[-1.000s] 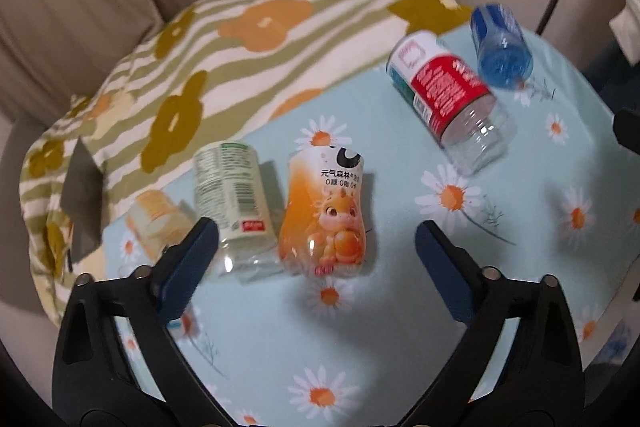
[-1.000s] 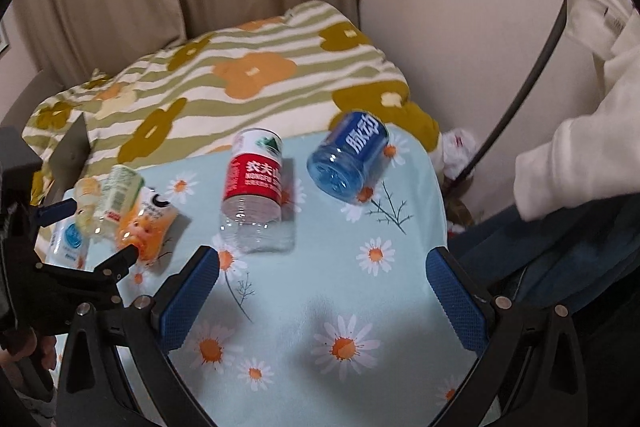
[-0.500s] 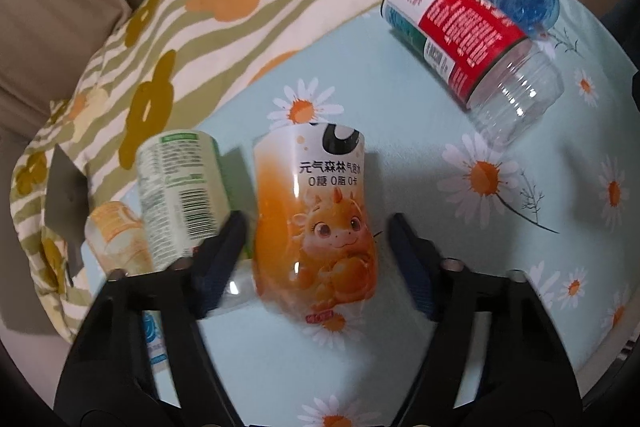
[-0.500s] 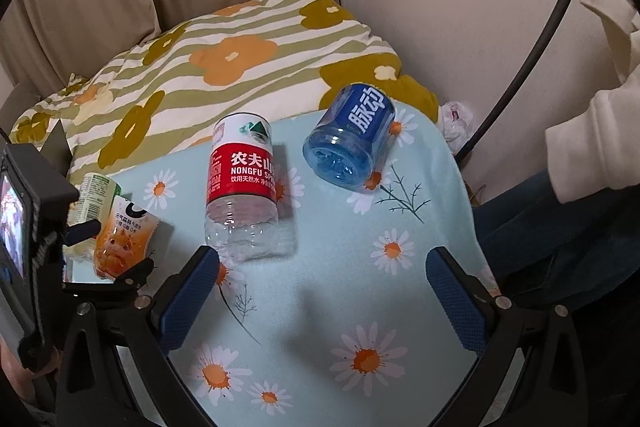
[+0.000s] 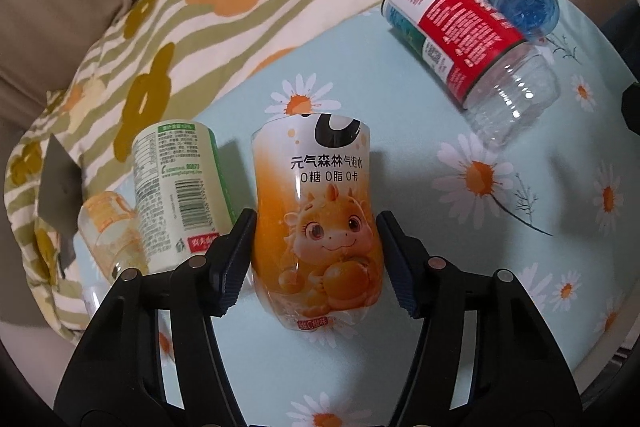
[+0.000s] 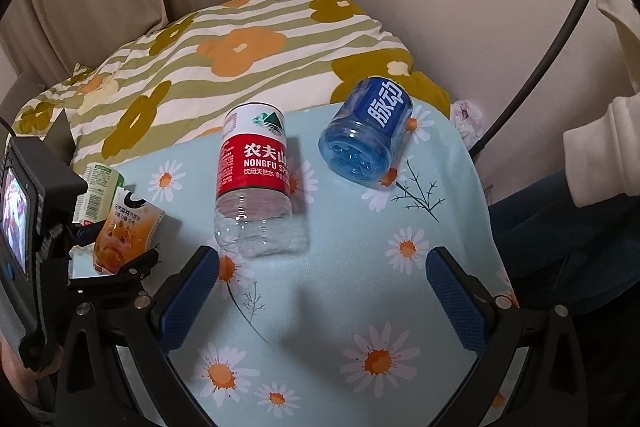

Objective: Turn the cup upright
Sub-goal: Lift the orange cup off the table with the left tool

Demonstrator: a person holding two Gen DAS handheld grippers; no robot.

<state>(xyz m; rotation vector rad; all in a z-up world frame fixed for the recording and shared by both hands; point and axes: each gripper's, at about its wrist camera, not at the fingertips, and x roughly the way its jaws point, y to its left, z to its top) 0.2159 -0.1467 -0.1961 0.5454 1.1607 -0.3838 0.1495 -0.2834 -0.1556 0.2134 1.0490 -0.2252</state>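
An orange cartoon-print cup (image 5: pixel 316 223) cut from a bottle lies on its side on the daisy-print cloth (image 5: pixel 460 287); it also shows in the right wrist view (image 6: pixel 124 231). My left gripper (image 5: pixel 314 259) has its blue pads on both sides of the cup, shut on it. My right gripper (image 6: pixel 320 291) is open and empty above the cloth, in front of a red-label clear cup (image 6: pixel 254 179) lying on its side.
A green-label cup (image 5: pixel 176 187) and a pale yellow cup (image 5: pixel 108 231) lie just left of the orange one. A blue cup (image 6: pixel 366 135) lies at the back right. A striped flowered blanket (image 6: pixel 224 55) lies behind. A person's white sleeve (image 6: pixel 600 143) is at the right.
My left gripper moved forward and down onto the orange cup and closed from wide open onto its sides. My right gripper drifted slightly nearer the table and stayed open.
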